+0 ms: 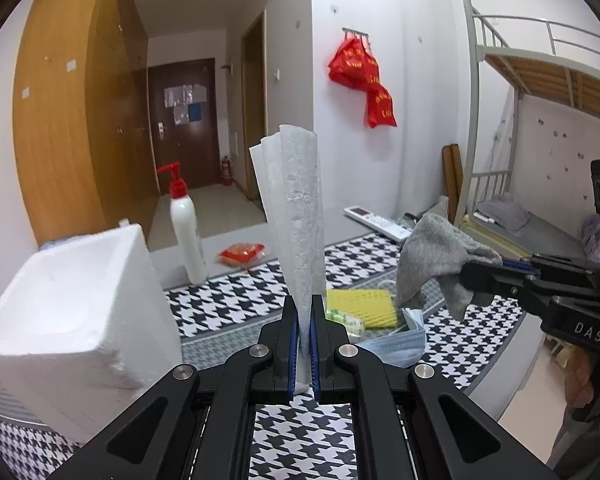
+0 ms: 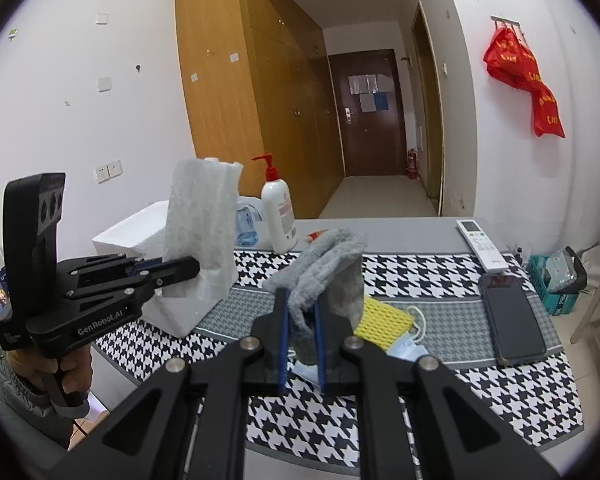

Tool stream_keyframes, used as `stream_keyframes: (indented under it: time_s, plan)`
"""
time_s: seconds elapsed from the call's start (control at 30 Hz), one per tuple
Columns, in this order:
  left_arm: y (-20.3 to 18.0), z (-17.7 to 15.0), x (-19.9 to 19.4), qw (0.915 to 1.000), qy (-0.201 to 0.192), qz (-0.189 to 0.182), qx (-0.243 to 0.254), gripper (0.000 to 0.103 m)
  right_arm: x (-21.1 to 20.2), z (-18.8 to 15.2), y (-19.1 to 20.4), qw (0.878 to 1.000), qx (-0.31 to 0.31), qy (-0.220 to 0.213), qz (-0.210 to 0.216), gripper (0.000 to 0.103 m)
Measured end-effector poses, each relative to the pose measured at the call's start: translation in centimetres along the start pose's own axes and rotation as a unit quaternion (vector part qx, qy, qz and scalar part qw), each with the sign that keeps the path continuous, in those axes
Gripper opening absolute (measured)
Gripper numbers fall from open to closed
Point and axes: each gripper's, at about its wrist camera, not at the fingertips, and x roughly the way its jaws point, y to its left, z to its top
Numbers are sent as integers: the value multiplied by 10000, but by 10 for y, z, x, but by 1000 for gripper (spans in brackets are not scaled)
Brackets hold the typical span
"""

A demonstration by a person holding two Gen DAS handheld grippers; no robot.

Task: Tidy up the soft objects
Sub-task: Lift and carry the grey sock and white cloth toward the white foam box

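My left gripper (image 1: 304, 312) is shut on a folded white paper towel (image 1: 296, 208) that stands upright above the table; in the right wrist view the same gripper (image 2: 192, 266) holds the towel (image 2: 204, 224) in front of the foam box. My right gripper (image 2: 302, 308) is shut on a grey sock (image 2: 324, 268), lifted off the table; from the left wrist view that gripper (image 1: 466, 270) shows at the right with the sock (image 1: 436, 260) hanging from it. A yellow sponge cloth (image 2: 384, 318) and a blue face mask (image 2: 408, 348) lie on the houndstooth mat (image 2: 500, 384) beneath.
A white foam box (image 1: 60, 308) stands at the left of the table. A white pump bottle with a red head (image 2: 278, 220), a remote control (image 2: 482, 244) and a black phone (image 2: 510, 316) rest on the table. A person's hand (image 2: 66, 376) grips the left handle.
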Motion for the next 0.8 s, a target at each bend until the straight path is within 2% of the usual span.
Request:
stream_keyframes:
  time_s: [0.47,0.53,0.8]
  plan:
    - [15,7,-32,9992,-358,167,4,6,-2,13,29,9994,-193,-267,95,14]
    - [18,7,-38,9987,-436,265,33,6,-1,15,32,9993,-182,-299,104,14]
    - [42,7,-56,9974,-662,269,55,6,7,23,51,9986,-228,-480,76,14]
